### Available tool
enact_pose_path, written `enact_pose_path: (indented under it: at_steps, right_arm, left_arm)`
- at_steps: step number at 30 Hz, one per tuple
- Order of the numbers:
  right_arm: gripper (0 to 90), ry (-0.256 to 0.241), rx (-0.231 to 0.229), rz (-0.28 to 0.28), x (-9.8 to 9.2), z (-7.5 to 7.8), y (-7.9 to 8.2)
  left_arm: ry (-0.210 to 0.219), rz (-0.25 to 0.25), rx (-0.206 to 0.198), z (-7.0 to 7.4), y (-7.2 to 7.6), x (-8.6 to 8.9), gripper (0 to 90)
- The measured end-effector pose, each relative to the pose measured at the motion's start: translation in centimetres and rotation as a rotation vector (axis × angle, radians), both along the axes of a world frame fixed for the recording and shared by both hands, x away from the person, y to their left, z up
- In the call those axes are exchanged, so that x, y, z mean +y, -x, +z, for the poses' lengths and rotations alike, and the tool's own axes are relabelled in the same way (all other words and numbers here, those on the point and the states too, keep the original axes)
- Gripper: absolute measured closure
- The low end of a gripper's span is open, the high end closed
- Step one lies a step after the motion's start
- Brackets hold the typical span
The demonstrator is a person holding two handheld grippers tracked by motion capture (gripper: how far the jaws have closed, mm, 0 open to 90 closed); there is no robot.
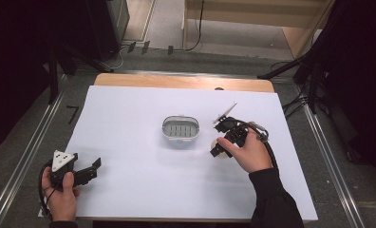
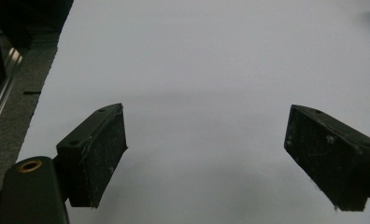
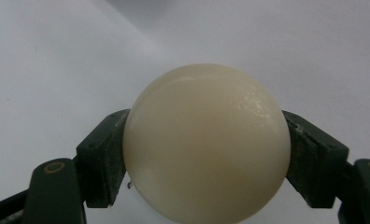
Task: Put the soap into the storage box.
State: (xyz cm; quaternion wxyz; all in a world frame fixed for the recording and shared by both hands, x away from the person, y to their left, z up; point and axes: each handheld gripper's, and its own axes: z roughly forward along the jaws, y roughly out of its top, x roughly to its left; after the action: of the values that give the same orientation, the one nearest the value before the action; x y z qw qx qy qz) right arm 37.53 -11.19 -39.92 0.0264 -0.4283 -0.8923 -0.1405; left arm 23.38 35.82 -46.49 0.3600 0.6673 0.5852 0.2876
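A cream-coloured ball (image 3: 205,142) sits squeezed between both black jaws of my right gripper (image 3: 206,158). From the high view that right gripper (image 1: 218,147) is right of the table's middle, with a sliver of the ball (image 1: 214,142) showing at its tip. A small grey oval dish (image 1: 180,128) with a slotted floor stands just left of it. My left gripper (image 1: 95,168) rests near the front left corner, jaws wide apart. Between the left gripper's (image 2: 206,158) pads there is only white table.
The white sheet (image 1: 143,180) covers a wooden table (image 1: 176,81). Dark stands and cables (image 1: 300,102) crowd the floor at both sides, and metal rails run along the left and right of the table.
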Motion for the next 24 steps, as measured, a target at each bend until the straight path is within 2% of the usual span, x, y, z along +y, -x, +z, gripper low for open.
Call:
enact_pose_path:
  at_steps: [9,24]
  right_arm:
    - [24.3,0.002,-0.002,0.022,1.9,0.6,-0.8]
    - [24.3,0.002,-0.001,0.05,3.6,1.5,-1.6]
  left_arm:
    - [0.0,0.001,0.0,0.0,0.0,0.0,14.0]
    - [0.004,0.003,-0.001,0.0,0.0,0.0,14.0]
